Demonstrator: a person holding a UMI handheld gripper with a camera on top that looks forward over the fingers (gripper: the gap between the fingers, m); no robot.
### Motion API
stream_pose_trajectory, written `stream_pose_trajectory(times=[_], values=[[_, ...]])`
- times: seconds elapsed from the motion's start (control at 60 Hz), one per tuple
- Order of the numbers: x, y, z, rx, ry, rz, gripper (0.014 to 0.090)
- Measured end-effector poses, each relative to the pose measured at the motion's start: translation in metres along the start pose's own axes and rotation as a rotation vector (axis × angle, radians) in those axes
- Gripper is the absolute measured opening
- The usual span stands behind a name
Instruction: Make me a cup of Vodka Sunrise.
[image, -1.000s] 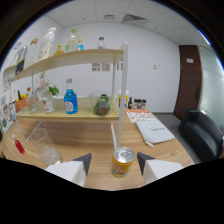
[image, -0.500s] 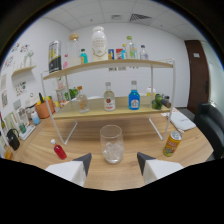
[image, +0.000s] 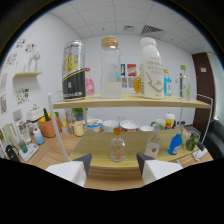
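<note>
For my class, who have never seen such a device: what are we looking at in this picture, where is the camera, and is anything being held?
A person carries a hand-held gripper with two fingers; no robot arm is involved. The camera rides on it and looks forward, so the two pale fingers show at the bottom. They are open and hold nothing. Ahead is a two-level wooden shelf. Its top level carries a dark can, a clear bottle and a white bottle. The lower level holds a small bottle just beyond the fingers, and a blue bottle.
</note>
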Motion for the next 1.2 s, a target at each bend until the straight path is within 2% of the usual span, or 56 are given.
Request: stream_pose_trajectory(times=[0.167, 0.233, 0.367, 0.4, 0.7, 0.95, 1.067, 1.2], values=[[0.003, -0.005, 0.054, -0.028, 0.042, 0.001, 0.0757], [0.005, -0.002, 0.071, -0.047, 0.051, 0.01, 0.0666], [0.012, 0.003, 0.089, -0.068, 0.074, -0.011, 0.0403], [0.014, 0.006, 0.091, -0.075, 0.081, -0.017, 0.0371], [0.014, -0.001, 0.08, -0.052, 0.059, -0.03, 0.0352], [0.006, -0.02, 0.012, 0.02, 0.041, -0.021, 0.0352], [0.001, -0.004, -0.018, 0.018, 0.032, -0.01, 0.035], [-0.01, 0.036, -0.034, -0.022, 0.007, -0.024, 0.0349]])
